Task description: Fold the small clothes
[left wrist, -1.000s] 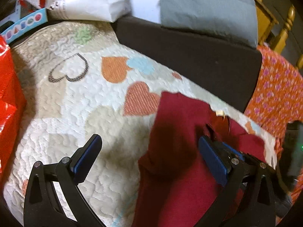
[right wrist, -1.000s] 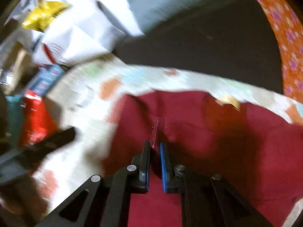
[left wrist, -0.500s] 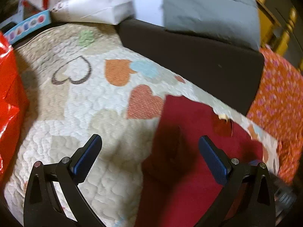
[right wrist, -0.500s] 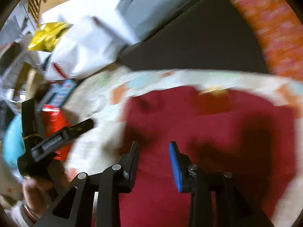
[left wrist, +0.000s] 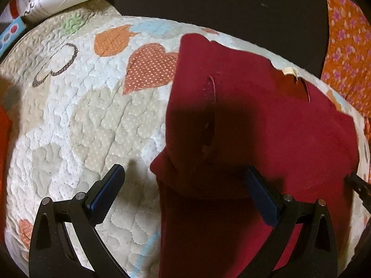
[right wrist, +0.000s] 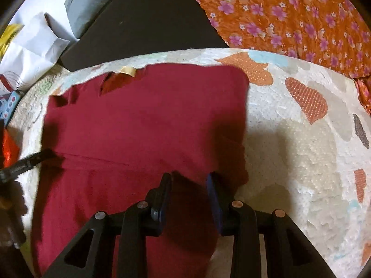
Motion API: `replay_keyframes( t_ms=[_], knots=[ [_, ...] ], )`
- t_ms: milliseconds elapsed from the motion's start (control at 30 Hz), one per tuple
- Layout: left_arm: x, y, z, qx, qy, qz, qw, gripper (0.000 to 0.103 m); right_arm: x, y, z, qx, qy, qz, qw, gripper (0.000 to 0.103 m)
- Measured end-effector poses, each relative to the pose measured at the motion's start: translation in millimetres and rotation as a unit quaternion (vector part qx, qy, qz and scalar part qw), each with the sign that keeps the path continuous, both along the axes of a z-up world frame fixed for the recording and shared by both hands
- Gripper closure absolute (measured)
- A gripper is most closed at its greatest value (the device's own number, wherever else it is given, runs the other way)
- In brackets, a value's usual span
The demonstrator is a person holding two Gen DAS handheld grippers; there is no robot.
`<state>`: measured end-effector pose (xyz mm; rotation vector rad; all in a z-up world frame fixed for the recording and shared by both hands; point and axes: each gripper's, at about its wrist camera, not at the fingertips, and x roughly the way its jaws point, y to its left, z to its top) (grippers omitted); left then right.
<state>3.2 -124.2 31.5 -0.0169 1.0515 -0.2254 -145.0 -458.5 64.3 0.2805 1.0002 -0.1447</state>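
Dark red garment [left wrist: 266, 127], small and soft, lies spread flat on the quilted heart-patterned cover [left wrist: 76, 120], with a horizontal fold line crossing it and a cream neck label [right wrist: 127, 70] showing at its far edge. My left gripper [left wrist: 183, 191] stands with its jaws wide apart: one blue-padded finger hangs over the bare quilt, the other over the red cloth, and the garment's left edge with a bunched corner lies in the gap between them, not pinched. My right gripper [right wrist: 189, 197] has its jaws only narrowly parted, above the garment's near right part, close to its right edge; red cloth shows between the pads [right wrist: 213, 199], but they do not press on it, and whether the tips touch the fabric I cannot tell. In the right wrist view, a finger of my left gripper [right wrist: 25, 162] reaches the garment's left edge. Beyond the quilt sit a dark seat back [left wrist: 220, 7], an orange flowered cloth [right wrist: 289, 11] and a white bag [right wrist: 30, 46].
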Motion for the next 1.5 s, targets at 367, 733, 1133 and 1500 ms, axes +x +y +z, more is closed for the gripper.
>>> replay_keyframes(
  t_ms=[367, 733, 1133, 1500],
  knots=[
    [13, 9, 4, -0.005, -0.021, 0.02, 0.9996, 0.001, 63, 6, 1, -0.051, -0.019, -0.026, 0.998, 0.073],
    [21, 6, -12, 0.005, 0.003, 0.017, 0.9998, 0.001, 40, -15, 5, -0.005, -0.027, -0.046, 0.999, 0.072],
    [8, -3, -8, 0.028, -0.017, 0.003, 0.9995, 0.001, 7, -5, -10, -0.04, 0.008, -0.05, 0.998, 0.07],
    [-8, -2, 3, 0.027, -0.028, -0.006, 0.9992, 0.001, -47, 1, 2, 0.024, 0.007, -0.075, 0.997, 0.067]
  ],
)
